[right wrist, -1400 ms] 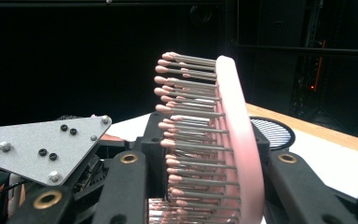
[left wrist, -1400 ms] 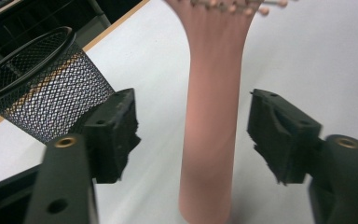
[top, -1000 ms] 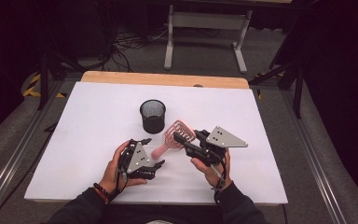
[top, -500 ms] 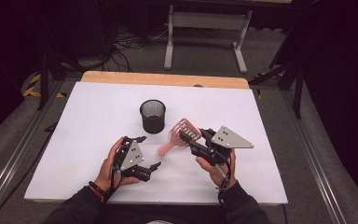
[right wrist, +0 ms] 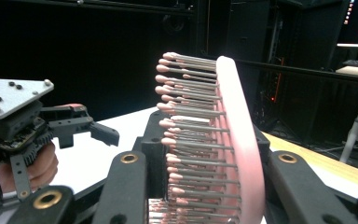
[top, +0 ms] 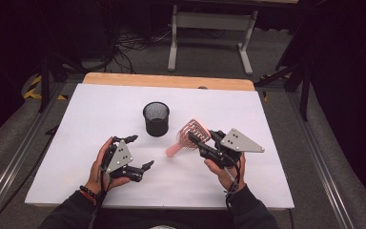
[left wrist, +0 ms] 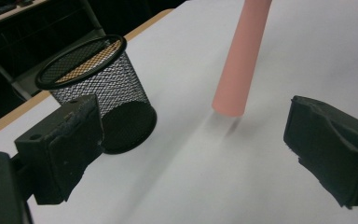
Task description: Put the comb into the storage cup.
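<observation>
Centre frame, high view: right gripper [top: 201, 141] clamped on pink hairbrush [top: 187, 137] head, handle now angled down beside the mesh cup [top: 156, 119] on the table [top: 86, 109]; left gripper [top: 134, 151], jaws apart, has drawn back lower left, so likely hand-off done.

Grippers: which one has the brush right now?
The right gripper, shut on the pink hairbrush by its bristled head. The left gripper is open, holding nothing.
</observation>
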A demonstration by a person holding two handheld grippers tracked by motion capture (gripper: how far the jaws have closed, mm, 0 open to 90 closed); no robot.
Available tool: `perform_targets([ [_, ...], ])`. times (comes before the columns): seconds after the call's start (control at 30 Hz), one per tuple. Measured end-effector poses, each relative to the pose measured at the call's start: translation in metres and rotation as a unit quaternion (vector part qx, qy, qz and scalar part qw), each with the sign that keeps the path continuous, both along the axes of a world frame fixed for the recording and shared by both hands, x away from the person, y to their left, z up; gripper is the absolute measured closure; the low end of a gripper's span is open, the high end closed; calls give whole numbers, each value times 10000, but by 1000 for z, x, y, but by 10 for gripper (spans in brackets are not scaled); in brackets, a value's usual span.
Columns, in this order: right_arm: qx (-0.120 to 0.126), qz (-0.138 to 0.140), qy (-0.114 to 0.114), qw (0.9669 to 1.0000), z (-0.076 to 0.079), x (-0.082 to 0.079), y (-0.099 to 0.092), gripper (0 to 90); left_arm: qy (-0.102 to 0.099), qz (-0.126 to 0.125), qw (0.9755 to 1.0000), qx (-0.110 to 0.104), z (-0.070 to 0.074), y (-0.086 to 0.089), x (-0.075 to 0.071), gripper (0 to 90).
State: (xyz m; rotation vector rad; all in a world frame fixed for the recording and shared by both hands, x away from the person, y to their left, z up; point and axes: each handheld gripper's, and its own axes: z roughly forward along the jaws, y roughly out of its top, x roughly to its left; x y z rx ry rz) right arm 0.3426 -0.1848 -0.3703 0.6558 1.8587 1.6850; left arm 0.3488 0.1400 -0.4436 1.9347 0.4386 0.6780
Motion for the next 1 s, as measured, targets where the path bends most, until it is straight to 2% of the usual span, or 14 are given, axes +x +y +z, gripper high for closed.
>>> perform_targets([
  [0.1,2,-19,24,10000,0,0,0,634,40,-28,9999,-93,-2,7,-1,60],
  [0.17,6,-15,25,10000,0,0,0,634,7,-29,10000,-71,-4,10,-2,64],
  [0.27,-37,-39,2,10000,0,0,0,634,69,-38,9999,-83,-7,17,-3,69],
  [0.37,-12,-39,1,10000,0,1,-2,634,39,44,10000,-34,-8,23,-5,69],
  [0.6,9,-83,-21,10000,1,2,-4,634,-48,238,9996,-170,-9,42,-10,86],
  [0.77,-17,-80,-17,10000,0,3,-2,634,10,274,9994,-228,-10,50,-11,87],
  [0.87,-41,-88,-5,10000,0,4,-1,634,-30,295,9995,-116,-10,54,-12,76],
  [1.0,10,-130,-4,9999,2,6,-2,634,-3,253,9994,-215,-9,58,-14,61],
])
